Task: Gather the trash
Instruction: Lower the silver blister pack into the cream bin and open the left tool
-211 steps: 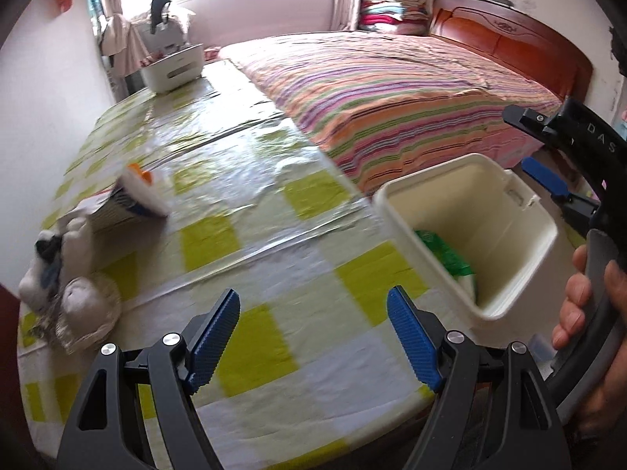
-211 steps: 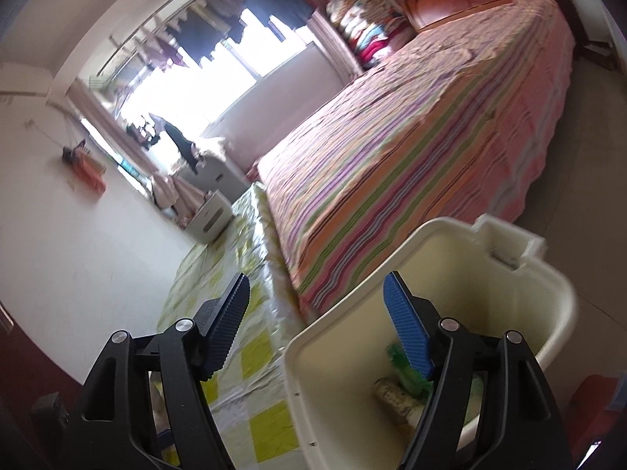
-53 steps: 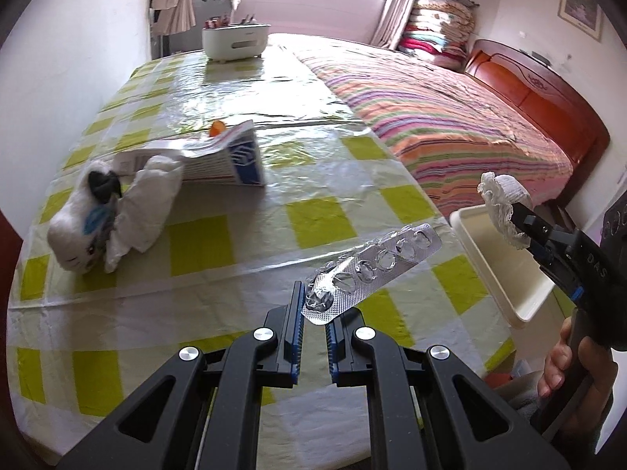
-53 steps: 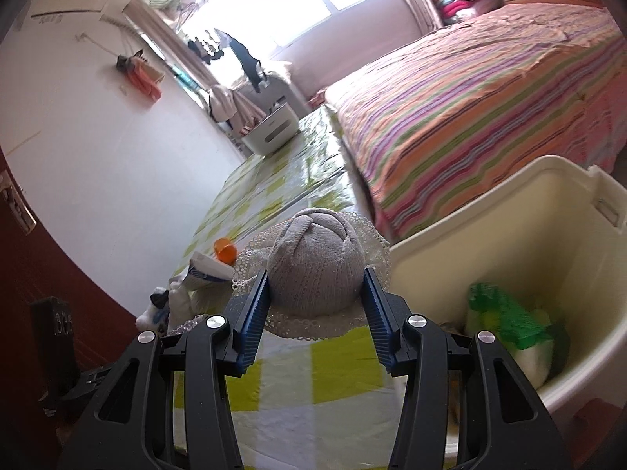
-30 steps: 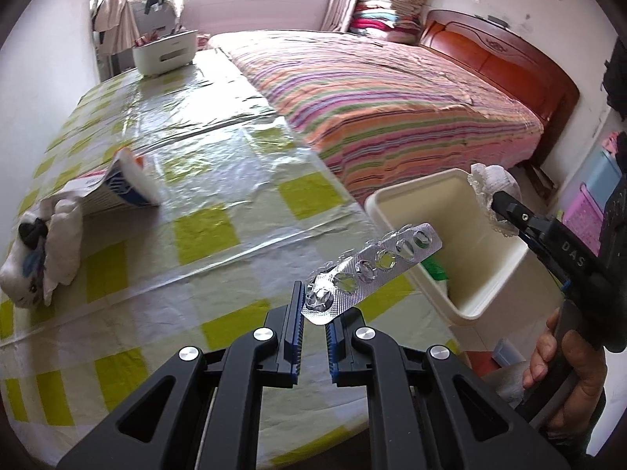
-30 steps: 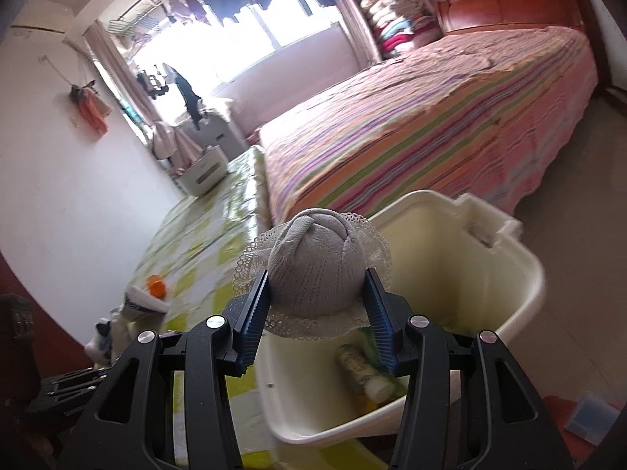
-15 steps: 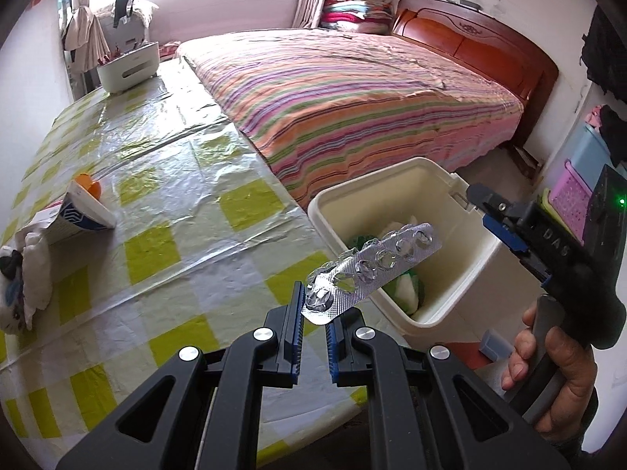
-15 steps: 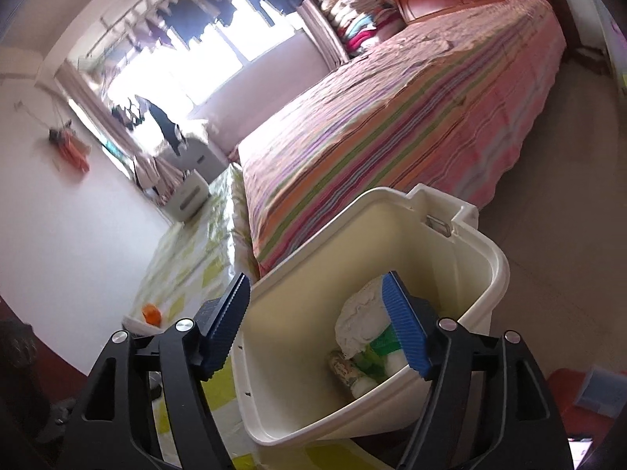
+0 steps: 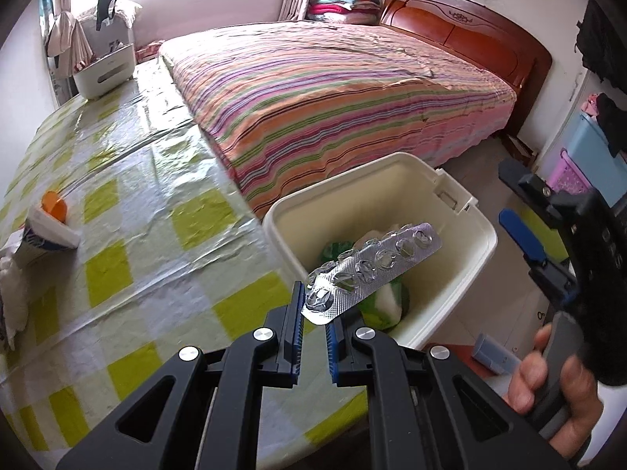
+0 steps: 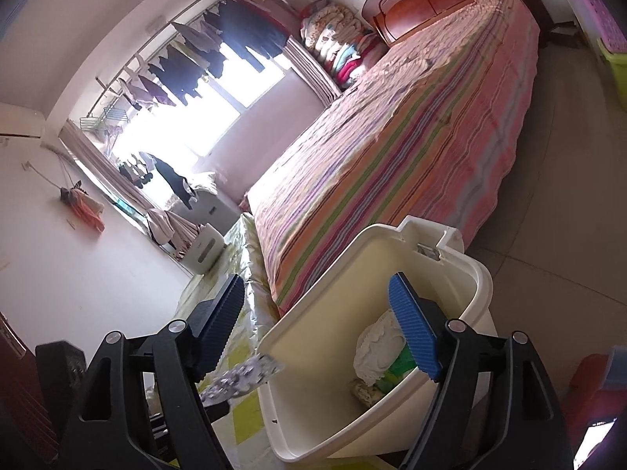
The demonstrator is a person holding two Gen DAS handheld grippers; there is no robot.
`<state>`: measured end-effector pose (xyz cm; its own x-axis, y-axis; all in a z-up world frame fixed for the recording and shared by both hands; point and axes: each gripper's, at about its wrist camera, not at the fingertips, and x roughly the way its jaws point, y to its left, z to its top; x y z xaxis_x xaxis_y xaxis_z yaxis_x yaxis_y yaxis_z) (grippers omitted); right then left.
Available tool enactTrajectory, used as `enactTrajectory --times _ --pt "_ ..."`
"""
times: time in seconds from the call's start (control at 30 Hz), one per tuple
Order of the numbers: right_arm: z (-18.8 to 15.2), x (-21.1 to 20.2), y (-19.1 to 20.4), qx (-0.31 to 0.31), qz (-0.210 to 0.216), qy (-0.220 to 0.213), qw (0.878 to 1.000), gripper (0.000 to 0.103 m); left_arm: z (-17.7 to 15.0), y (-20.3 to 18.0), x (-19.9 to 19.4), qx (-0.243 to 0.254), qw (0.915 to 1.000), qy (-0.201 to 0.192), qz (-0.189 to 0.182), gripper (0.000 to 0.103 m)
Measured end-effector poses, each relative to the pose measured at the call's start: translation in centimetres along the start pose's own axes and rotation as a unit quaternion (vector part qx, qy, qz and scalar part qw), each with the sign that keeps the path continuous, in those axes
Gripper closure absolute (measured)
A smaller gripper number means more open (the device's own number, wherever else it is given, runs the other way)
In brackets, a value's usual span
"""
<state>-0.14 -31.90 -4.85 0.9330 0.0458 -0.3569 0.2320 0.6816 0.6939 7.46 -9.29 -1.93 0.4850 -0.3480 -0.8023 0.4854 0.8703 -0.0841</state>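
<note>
- Left wrist view: the left tool point(image 9: 315, 327) is clamped on one end of a blister pack point(image 9: 372, 266), which juts up and to the right from its pads.
- The far end of the pack hangs over the open bin point(image 9: 476, 231), just ahead and to the right of this tool.
- Inside the bin, under the pack, lie a green wrapper point(image 9: 378, 305) and something white.
- Off to the right, a hand point(image 9: 556, 387) grips the right tool point(image 9: 521, 211); its blue pad sits just beyond the bin's right rim.
- Below and to the left of the left tool spreads the table point(image 9: 129, 211) in yellow-checked plastic cloth.
- At the table's far left edge lie a tube point(image 9: 43, 231) with an orange cap and a white cloth point(image 9: 9, 293).
- Beyond the bin stands a striped bed point(image 9: 333, 90); a white basket point(image 9: 104, 72) sits at the table's far end.
- Right wrist view: the right tool point(image 10: 317, 333) has just been opening and now stands wide, nothing between its pads.
- Its right pad overlaps the bin point(image 10: 325, 313), where a white lacy cap point(image 10: 378, 346) rests on green trash.
- The pack point(image 10: 243, 378) shows low beside its left finger, at the bin's near-left rim.
</note>
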Motion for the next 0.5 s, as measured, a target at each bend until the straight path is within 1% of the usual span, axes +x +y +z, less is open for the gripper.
enactTrajectory --times 0.1,0.2,0.27,0.4,0.5 --pt "0.2 -0.3 -0.2 0.006 0.004 -0.011 1.0 0.028 0.6 -1.0 0.9 0.013 0.9999 0.007 -0.004 0.093" --pt "0.2 -0.7 -0.3 0.011 0.008 -0.019 1.0 0.028 1.1 -2.1 1.8 0.026 0.9996 0.007 0.004 0.093" --pt "0.2 -0.7 -0.3 0.012 0.011 -0.019 1.0 0.028 1.3 -2.8 2.6 0.036 0.9992 0.02 0.001 0.092" --pt "0.0 -0.4 -0.1 0.011 0.016 -0.016 1.0 0.028 1.4 -3.4 4.3 0.046 0.9981 0.041 0.007 0.091" --pt "0.0 -0.3 0.0 0.01 0.02 -0.014 1.0 0.028 1.2 -3.2 5.2 0.036 0.9974 0.062 0.009 0.091"
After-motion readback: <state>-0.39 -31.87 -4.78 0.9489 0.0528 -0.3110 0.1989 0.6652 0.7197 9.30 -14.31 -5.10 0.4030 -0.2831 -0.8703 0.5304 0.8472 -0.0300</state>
